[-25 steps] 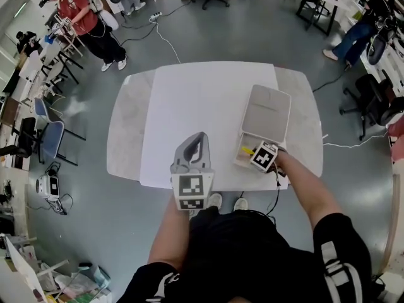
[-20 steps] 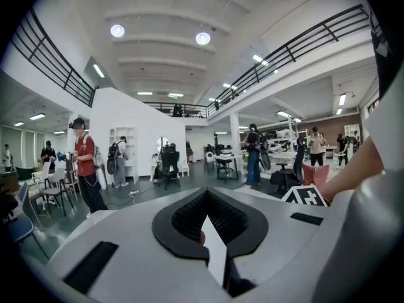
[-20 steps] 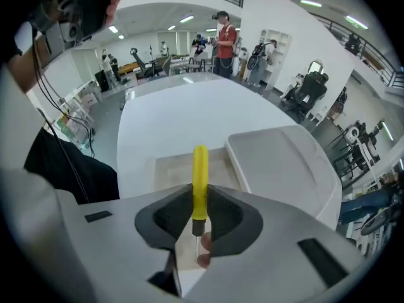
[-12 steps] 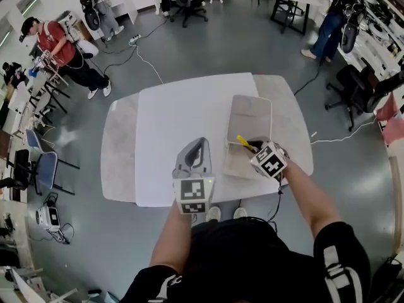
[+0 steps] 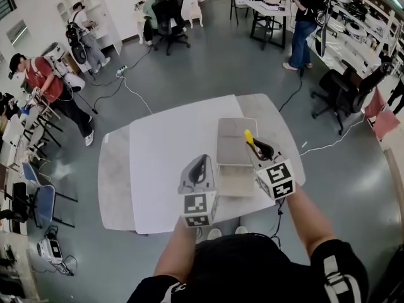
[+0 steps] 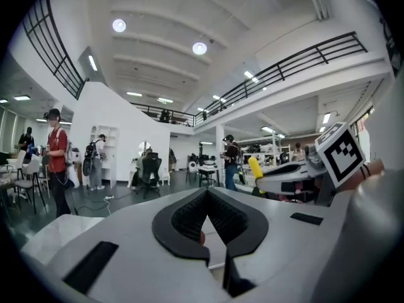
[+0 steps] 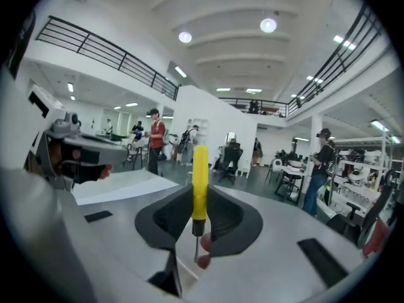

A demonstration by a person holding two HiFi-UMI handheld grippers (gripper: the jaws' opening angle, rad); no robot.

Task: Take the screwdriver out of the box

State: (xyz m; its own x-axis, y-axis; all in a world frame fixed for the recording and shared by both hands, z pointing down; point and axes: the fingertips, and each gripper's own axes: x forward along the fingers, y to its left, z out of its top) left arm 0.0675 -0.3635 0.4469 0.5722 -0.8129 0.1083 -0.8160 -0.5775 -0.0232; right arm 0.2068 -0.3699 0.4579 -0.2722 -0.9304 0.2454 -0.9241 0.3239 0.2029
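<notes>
While the right gripper (image 7: 201, 229) is clamping the screwdriver (image 7: 199, 182) at the base of its yellow handle, the handle is sticking out toward 12 o'clock past the jaws. In the head view it's hanging at 2 o'clock of the open box (image 5: 235, 183), apparently lifted clear of it. The left gripper (image 6: 207, 223) is idling at the box's 8 o'clock, jaws together on nothing. Extraction is looking done; probably only remaining: setting it down on the table (image 5: 158, 163)

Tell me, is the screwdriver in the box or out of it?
Out: the right hand-held gripper clamps the screwdriver, yellow handle up, clear of the open box.
</notes>
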